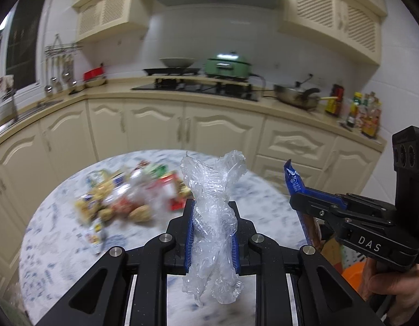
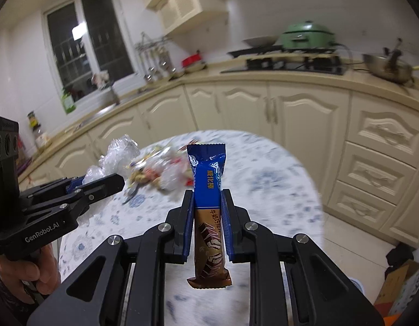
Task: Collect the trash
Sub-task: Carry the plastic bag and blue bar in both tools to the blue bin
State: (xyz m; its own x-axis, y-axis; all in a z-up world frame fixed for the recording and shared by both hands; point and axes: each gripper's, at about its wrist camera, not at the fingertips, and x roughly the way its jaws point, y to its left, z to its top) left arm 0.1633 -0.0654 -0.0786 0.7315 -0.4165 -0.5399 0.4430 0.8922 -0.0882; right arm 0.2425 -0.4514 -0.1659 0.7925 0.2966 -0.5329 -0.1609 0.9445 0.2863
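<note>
My left gripper point(image 1: 212, 233) is clamped on a crumpled wad of clear plastic wrap point(image 1: 213, 212), which sticks up above the blue pads and hangs down below them. My right gripper point(image 2: 208, 225) is closed tight on a blue and brown snack bar wrapper point(image 2: 209, 214), held upright by its middle. Both pieces are lifted clear of the round patterned table point(image 1: 263, 217), where the rest of the trash pile point(image 1: 127, 195) lies heaped near the far side: wrappers, bags and what look like nut shells, blurred. I see no bin for certain; an orange shape and some cardboard boxes sit low on the floor to my right, so I judge the drop belongs that way. To carry well, I should keep both grips firm, since the plastic is springy and could slip, hold the two grippers apart so the loads do not tangle, and let go only when each is right above the container, one at a time
</note>
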